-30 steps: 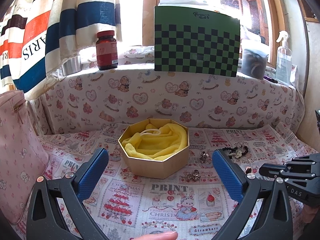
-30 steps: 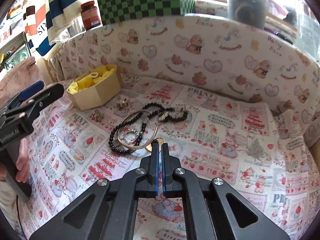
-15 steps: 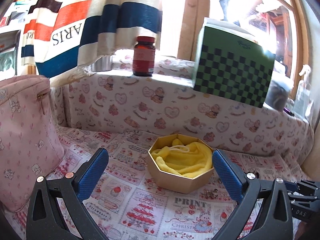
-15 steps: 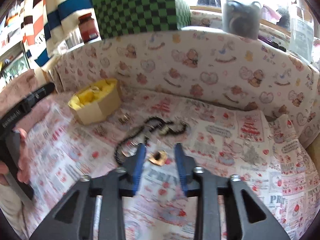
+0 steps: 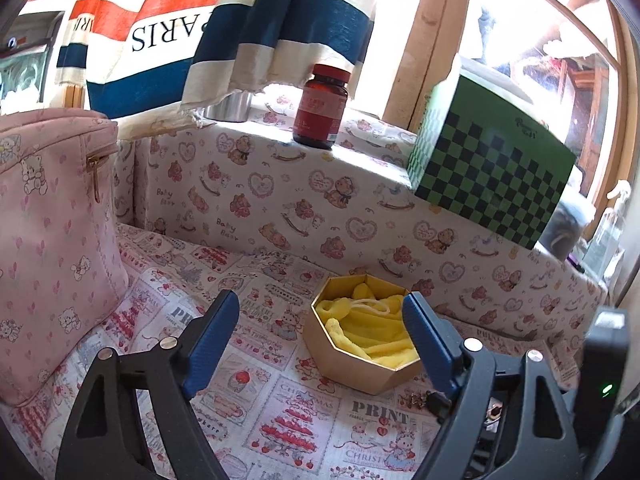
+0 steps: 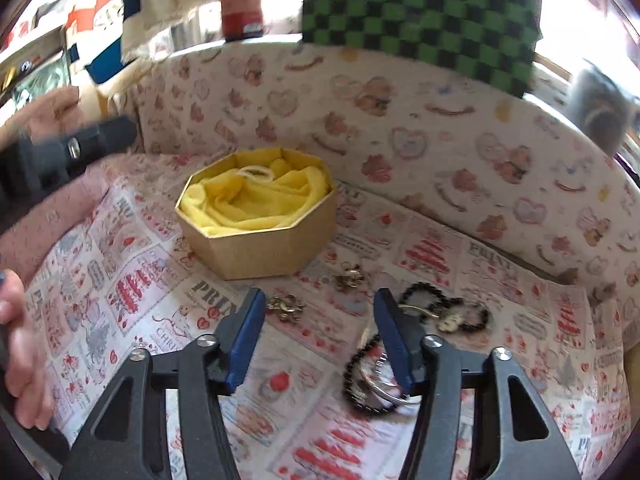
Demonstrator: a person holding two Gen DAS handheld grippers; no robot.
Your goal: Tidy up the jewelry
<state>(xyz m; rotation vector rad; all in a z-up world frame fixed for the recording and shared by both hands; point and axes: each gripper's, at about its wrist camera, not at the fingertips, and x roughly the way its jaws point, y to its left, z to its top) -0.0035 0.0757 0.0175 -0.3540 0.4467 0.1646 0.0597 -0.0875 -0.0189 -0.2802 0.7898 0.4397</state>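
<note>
The right hand-held gripper (image 6: pixel 320 332) had just been opening, its jaws spread with nothing between them above small metal charms (image 6: pixel 286 307) and a black bead necklace (image 6: pixel 370 376) lying loose on the patterned counter (image 6: pixel 120 280), probably lining up a pick. The left hand-held gripper (image 5: pixel 320 330), jaws spread but just narrowing, empty, faced the octagonal box (image 6: pixel 260 248) lined with yellow cloth (image 6: pixel 248 200), the likely destination, near the counter's back edge.
</note>
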